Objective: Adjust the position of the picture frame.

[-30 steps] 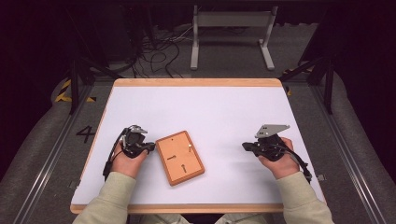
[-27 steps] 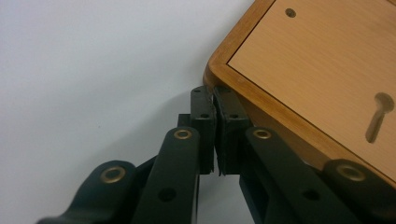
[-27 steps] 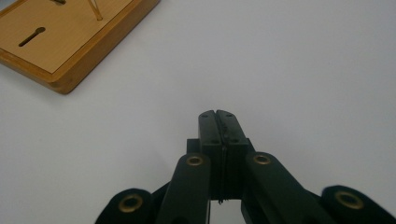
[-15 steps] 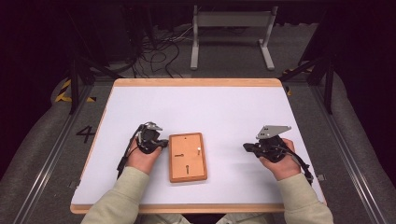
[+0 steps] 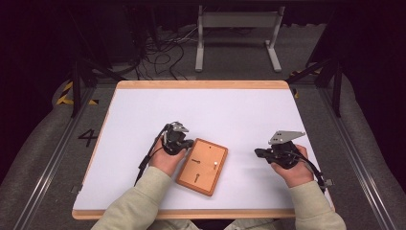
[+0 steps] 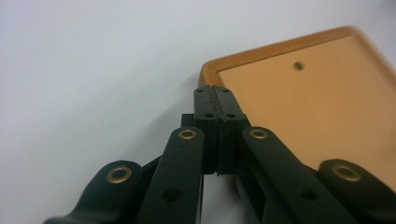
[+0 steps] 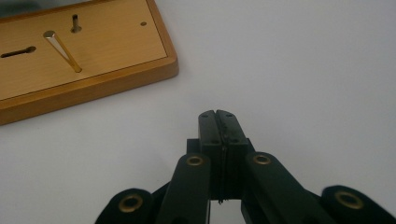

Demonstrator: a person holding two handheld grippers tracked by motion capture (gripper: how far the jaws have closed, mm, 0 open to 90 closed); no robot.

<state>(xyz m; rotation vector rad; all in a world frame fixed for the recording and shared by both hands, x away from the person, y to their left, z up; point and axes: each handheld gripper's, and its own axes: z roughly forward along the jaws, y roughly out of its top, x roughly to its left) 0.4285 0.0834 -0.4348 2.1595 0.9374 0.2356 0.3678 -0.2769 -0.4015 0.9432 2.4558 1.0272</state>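
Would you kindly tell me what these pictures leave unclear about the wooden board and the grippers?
- Board, left gripper view: far edge blurred, right side cut off by the frame.
- Board, right gripper view: left part cut off.
- Left hand-held gripper, high view: contact with the board too small to judge.
- Slots, high view: too small.

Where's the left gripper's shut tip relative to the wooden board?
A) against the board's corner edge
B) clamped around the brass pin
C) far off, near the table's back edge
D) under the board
A: in the left gripper view the shut left gripper meets the corner rim of the wooden board.
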